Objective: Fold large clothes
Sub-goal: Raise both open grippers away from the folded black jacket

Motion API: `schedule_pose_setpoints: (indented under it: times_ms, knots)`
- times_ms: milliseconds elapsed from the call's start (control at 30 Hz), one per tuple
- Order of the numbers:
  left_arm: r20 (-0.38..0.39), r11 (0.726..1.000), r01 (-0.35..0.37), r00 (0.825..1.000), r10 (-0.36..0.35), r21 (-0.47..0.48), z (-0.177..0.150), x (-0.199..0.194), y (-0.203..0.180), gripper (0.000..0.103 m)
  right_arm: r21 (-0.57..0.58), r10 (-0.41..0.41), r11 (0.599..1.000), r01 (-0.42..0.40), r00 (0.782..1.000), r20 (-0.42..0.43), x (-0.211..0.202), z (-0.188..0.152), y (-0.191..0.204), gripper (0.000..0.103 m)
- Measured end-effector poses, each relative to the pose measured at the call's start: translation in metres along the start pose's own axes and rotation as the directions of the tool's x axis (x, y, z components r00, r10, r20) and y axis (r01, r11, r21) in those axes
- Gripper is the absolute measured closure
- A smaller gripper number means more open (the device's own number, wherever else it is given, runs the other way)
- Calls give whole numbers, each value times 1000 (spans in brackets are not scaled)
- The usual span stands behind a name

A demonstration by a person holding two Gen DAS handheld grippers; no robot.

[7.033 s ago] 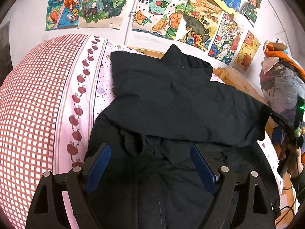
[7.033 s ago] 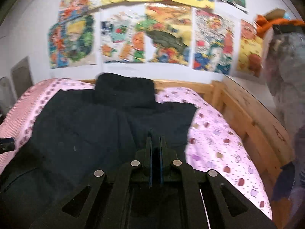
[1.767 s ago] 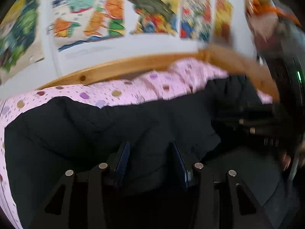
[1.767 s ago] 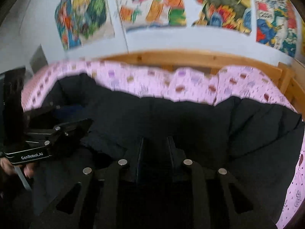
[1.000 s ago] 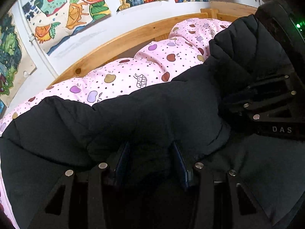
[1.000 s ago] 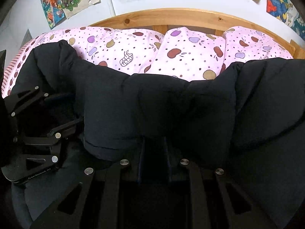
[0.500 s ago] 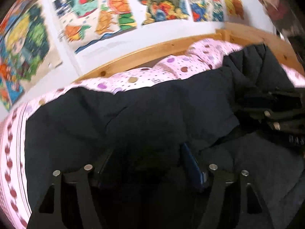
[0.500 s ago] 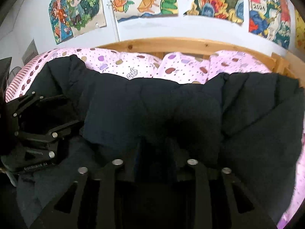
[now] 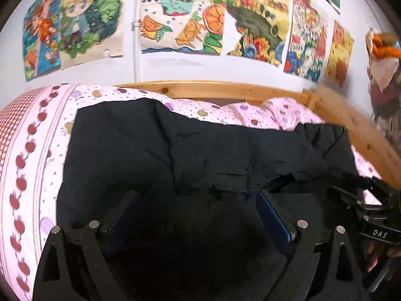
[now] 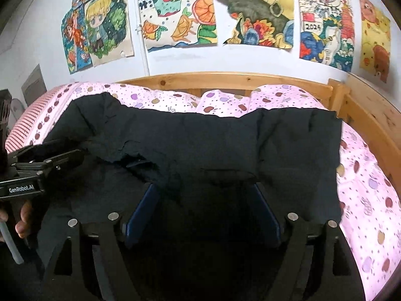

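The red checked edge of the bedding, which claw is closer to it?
Left. The left claw hangs over the black coat on the side by the checked edge; the right claw is toward the wooden rail.

The coat lies folded on the bed sheet ahead of and beneath both pairs of fingers, with the wooden bed rail beyond it and wall drawings above.

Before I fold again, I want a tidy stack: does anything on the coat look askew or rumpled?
Yes. The coat's folded-over flap ends in a ragged, wavy edge, bunched toward the left gripper and flatter toward the right. The far edge also runs uneven across the bedsheet.
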State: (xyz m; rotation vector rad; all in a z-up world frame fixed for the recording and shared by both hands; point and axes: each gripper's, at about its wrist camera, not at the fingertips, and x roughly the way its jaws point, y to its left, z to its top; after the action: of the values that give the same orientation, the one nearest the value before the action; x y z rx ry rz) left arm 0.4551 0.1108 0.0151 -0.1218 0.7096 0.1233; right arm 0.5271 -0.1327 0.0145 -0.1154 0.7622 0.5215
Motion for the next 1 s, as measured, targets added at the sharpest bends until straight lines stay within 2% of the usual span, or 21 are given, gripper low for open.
schedule_pose_setpoints:
  times_ms: [267,533,667,800,1000]
  knots:
    - [51,1000,16,999,-16,-8,-4,-49,-1,2,-21,1,1000,0,999,44,-47,1,11,21]
    - [130,1000,5,992,-3,-9,-18,-114,-3,2,-66,11,998,-4,995,99,-118,-6,23,18]
    - [184,1000,0,983,-5,27,-23,-152,-12,1,-69,22,998,-13,991,129,-151,-9,27,18]
    - [229,1000,17,973,-22,25,-26,-189,-21,1,-76,40,997,-29,987,154,-180,-14,32,18]
    - [278,998,49,959,-59,41,-40,-245,-29,0,-103,100,992,-79,971,218,-232,-25,45,17]
